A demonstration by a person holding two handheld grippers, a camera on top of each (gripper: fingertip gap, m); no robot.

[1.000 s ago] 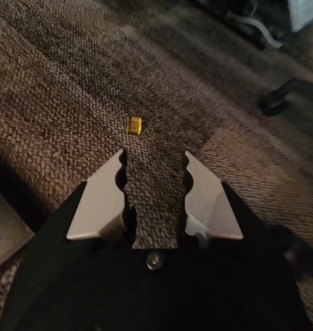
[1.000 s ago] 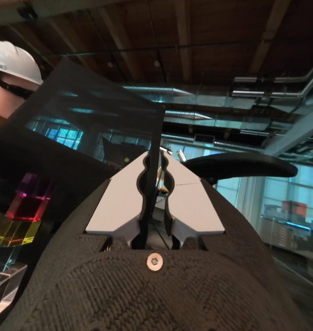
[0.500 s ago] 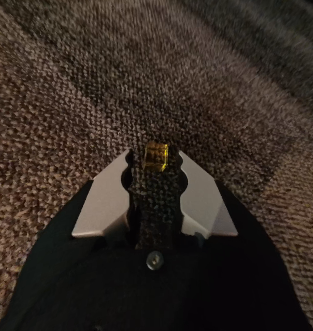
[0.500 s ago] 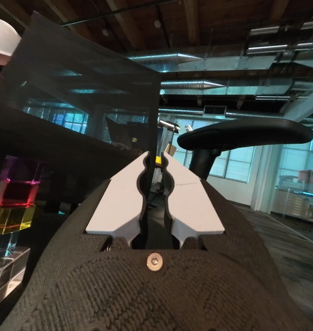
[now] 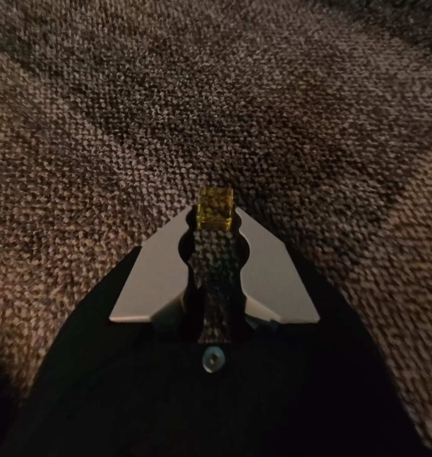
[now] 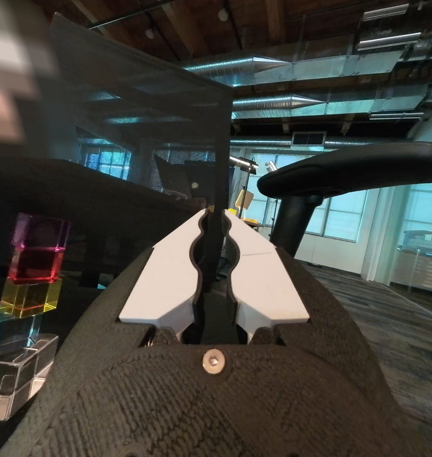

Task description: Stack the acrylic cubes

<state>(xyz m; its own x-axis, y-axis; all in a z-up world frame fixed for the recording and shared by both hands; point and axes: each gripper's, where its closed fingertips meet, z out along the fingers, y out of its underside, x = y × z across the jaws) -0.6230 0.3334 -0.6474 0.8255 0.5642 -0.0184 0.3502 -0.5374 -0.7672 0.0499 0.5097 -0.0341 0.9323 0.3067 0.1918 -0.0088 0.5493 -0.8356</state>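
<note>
In the left wrist view a small clear yellow cube (image 5: 215, 210) lies on brown-grey carpet (image 5: 210, 99). My left gripper (image 5: 214, 212) is low over the carpet with the cube between its fingertips. Both pads lie against the cube's sides, and its far half sticks out past the tips. In the right wrist view my right gripper (image 6: 216, 216) is shut on the thick edge (image 6: 221, 173) of a dark mesh panel (image 6: 148, 111), which rises up and to the left. A stack of clear coloured cubes (image 6: 36, 259) stands at the left: purple, red, yellow, blue, then colourless ones.
A black chair armrest (image 6: 346, 173) on its post juts in from the right, close beyond the right gripper. A person is at the upper left behind the mesh panel. Patterned carpet floor (image 6: 395, 309) and windows lie at the far right. My hands' fingertips stand some 90 centimetres from each other.
My left gripper came down and forward to the yellow cube, and its jaws narrowed until the cube sat between the tips. My right gripper tilted down a little, keeping the panel edge, its jaws slightly narrower.
</note>
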